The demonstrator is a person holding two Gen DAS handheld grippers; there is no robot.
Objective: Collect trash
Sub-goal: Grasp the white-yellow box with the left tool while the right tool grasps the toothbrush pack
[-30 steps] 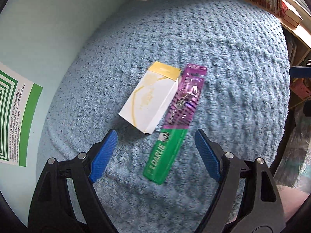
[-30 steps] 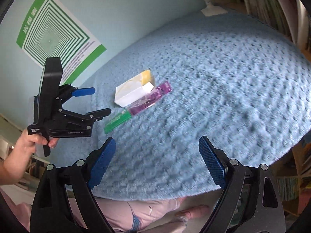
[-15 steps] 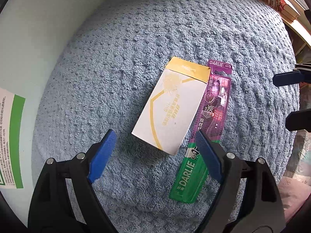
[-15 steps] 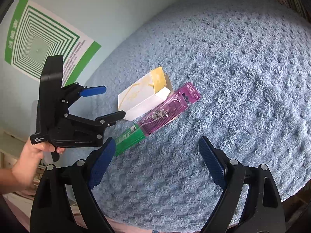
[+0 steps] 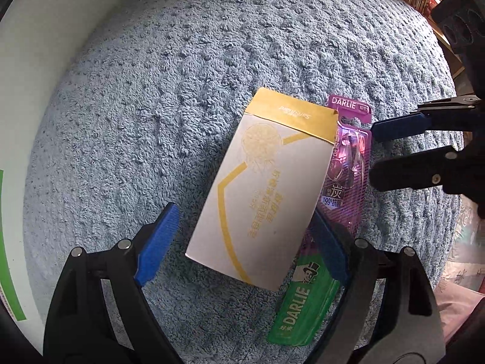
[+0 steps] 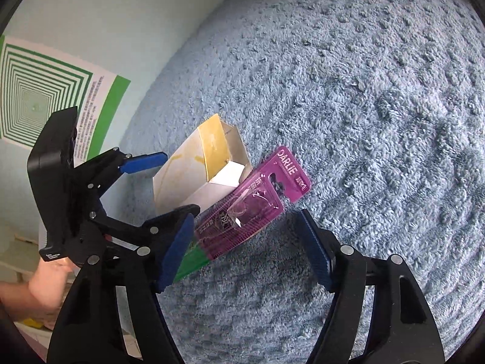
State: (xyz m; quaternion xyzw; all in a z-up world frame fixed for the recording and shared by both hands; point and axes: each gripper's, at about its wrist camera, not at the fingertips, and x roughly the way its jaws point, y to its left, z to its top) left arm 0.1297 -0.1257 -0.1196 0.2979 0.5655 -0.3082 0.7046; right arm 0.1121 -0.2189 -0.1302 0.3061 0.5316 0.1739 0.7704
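Item, far left: a white paper sheet printed with nested green squares and small black text, flat against a pale blue-green wall.

Item: a black plastic left gripper with blue ribbed pads, held in a bare hand. Its jaws stood wide apart, holding nothing. The near end of the carton lay between them; the left pad stood clear of the carton's left edge, the right pad lay over the toothpaste pack along the carton's right edge. Contact could not be told.

Item: a white rectangular cardboard carton with a gold band and gold line print, smooth and matte, lying flat on the blanket, its far end open with flaps raised and a hollow interior showing in the right wrist view.

Item: a long flat glossy blister pack, purple at the far end and green at the near end, marked DARLIE, lying just beside the carton's right edge and partly tucked under it.

Item: a black plastic right gripper with blue ribbed pads. Jaws wide, empty; the purple end of the pack lay between them, its left pad close to the pack's green portion.

Item, beneath all: a light blue knobbly plush blanket, deep-piled, with a regular dimpled texture.
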